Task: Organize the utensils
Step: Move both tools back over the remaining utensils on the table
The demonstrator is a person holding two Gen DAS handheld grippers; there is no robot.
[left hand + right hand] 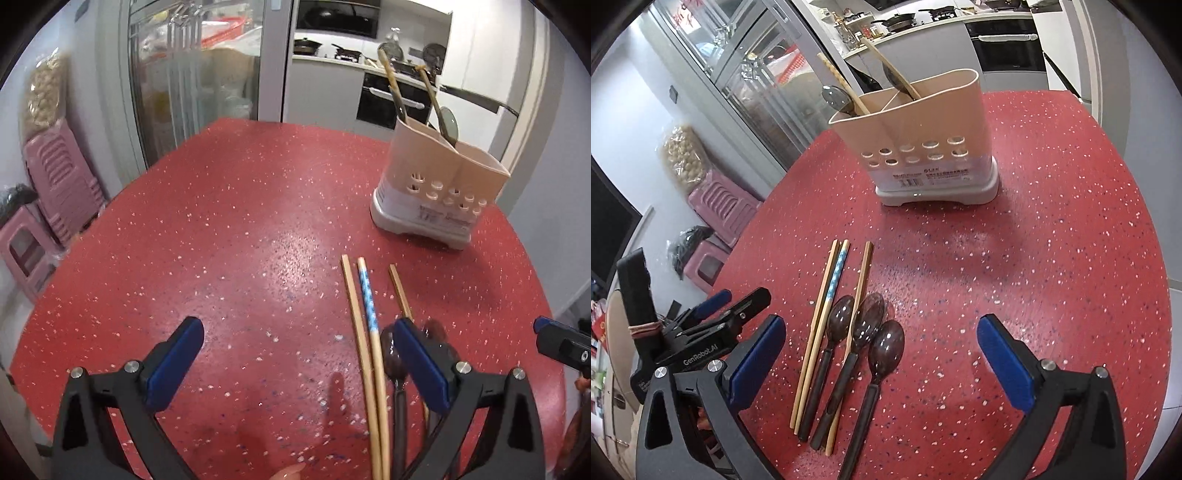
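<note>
Red speckled tabletop holds a beige utensil caddy at the far side, with chopsticks and three dark spoons lying nearer. Left gripper and right gripper both hover wide apart, empty.

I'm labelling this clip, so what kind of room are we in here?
Most likely a home kitchen and dining area: a stove with pans, a built-in oven, and a utensil holder standing on a red speckled table.

Home kitchen: stove with pans, built-in oven
</note>
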